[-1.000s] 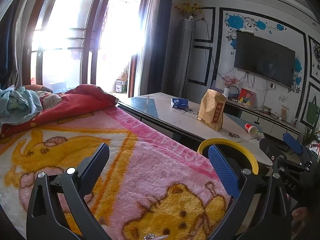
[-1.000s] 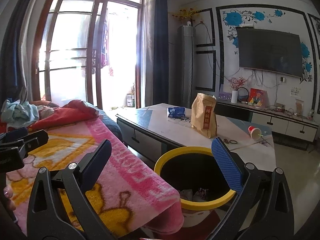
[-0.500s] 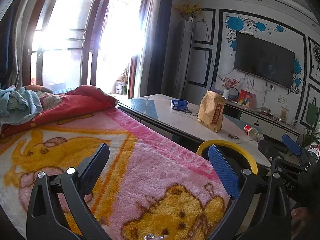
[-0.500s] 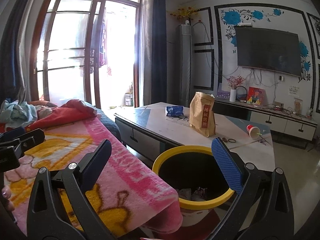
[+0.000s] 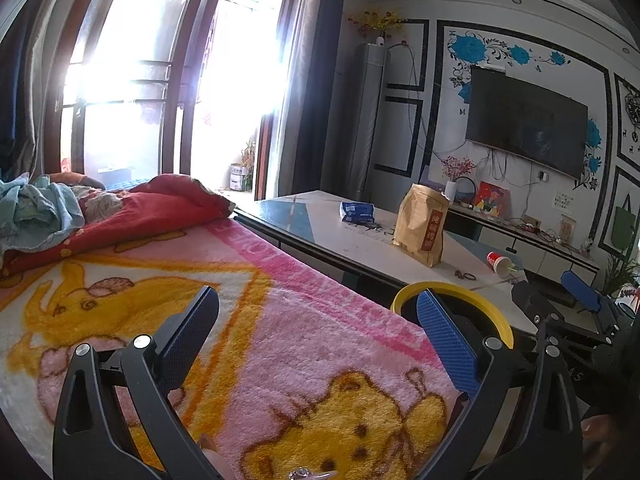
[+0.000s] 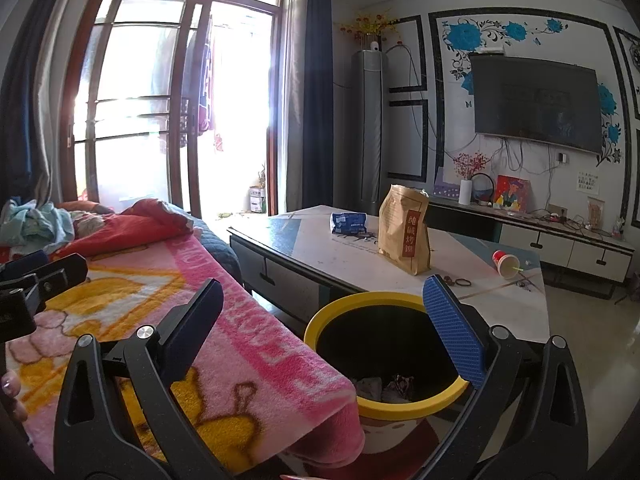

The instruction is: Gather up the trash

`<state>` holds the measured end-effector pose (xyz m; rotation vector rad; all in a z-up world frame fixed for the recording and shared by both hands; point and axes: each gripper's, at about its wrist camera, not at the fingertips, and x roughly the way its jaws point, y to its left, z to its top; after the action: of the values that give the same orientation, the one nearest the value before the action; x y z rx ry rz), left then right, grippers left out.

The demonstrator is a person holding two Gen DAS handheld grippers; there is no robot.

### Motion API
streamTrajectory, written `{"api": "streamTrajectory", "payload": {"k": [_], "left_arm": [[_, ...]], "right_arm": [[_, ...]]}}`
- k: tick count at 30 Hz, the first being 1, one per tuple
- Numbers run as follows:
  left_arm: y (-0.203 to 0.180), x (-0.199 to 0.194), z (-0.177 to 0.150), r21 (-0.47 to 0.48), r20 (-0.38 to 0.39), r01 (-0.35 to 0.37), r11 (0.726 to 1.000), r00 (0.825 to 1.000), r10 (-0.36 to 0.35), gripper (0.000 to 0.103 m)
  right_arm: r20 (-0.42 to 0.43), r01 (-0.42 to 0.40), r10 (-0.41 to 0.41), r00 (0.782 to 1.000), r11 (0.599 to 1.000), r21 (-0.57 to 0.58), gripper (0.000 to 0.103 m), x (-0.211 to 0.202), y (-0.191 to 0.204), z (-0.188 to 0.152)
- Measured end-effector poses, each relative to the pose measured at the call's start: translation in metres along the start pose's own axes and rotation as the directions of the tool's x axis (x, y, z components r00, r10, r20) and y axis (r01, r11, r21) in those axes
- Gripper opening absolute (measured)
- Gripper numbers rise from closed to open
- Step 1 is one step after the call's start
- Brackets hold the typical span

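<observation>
Left wrist view: the left gripper (image 5: 316, 332) hangs over a pink cartoon blanket (image 5: 280, 344), jaws spread wide w/ nothing between them. The yellow-rimmed trash bin (image 5: 496, 316) peeks out just past the blanket's right edge, mostly hidden by the blue finger pad. Beyond it is a long coffee table (image 5: 360, 240): a blue packet (image 5: 357, 212) near its far end, a tall brown paper bag (image 5: 420, 226) mid-table, a red paper cup (image 5: 497, 262) lying on its side near the right edge. The right gripper (image 5: 560, 292) shows at far right, apart from the table.

Likely risks: the cup is tipped and round, so a nudge could roll it off the table edge; the bag is tall and may topple if grabbed high up. The bin rim touches the blanket overhang, so a drop from that side could land on fabric instead.

Right wrist view: the right gripper (image 6: 324, 316) is also wide open and empty, sitting above the bin (image 6: 400, 404), which has some crumpled bits at the bottom. The blanket (image 6: 260, 340) drapes over the bin's left rim. Table (image 6: 360, 256) behind, w/ packet (image 6: 348, 222), bag (image 6: 404, 232) and cup (image 6: 506, 263); small dark hair ties (image 6: 456, 281) sit near the table's near edge. The left gripper (image 6: 36, 280) is at the left edge of view, its jaws too cropped to judge here.

Room: sunny glass balcony doors, dark curtains, wall TV w/ blue flower decals, low TV cabinet, tall AC unit, red quilt and clothes piled at the blanket's far end.
</observation>
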<state>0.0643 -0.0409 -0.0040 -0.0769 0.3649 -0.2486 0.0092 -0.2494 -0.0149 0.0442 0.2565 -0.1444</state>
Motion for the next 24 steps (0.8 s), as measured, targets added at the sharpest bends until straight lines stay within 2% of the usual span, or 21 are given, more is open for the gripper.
{"api": "streamTrajectory", "payload": {"k": [14, 19, 21, 24], "left_arm": [[-0.003, 0.000, 0.000, -0.003, -0.007, 0.010, 1.000, 1.000, -0.010, 0.097], [-0.001, 0.001, 0.000, 0.002, -0.015, -0.010, 1.000, 1.000, 0.010, 0.097], [0.005, -0.001, -0.001, -0.010, -0.018, -0.017, 1.000, 1.000, 0.016, 0.097], [0.025, -0.010, -0.002, -0.037, -0.018, -0.050, 0.998, 0.999, 0.050, 0.097]], "right_arm": [[-0.003, 0.003, -0.003, 1.000, 1.000, -0.004, 0.092, 0.001, -0.001, 0.000], [-0.003, 0.009, -0.009, 1.000, 1.000, -0.001, 0.092, 0.000, -0.003, 0.003], [0.000, -0.007, 0.007, 1.000, 1.000, 0.010, 0.092, 0.000, -0.002, 0.008], [0.007, -0.083, 0.083, 0.997, 0.996, 0.011, 0.092, 0.004, 0.019, 0.023]]}}
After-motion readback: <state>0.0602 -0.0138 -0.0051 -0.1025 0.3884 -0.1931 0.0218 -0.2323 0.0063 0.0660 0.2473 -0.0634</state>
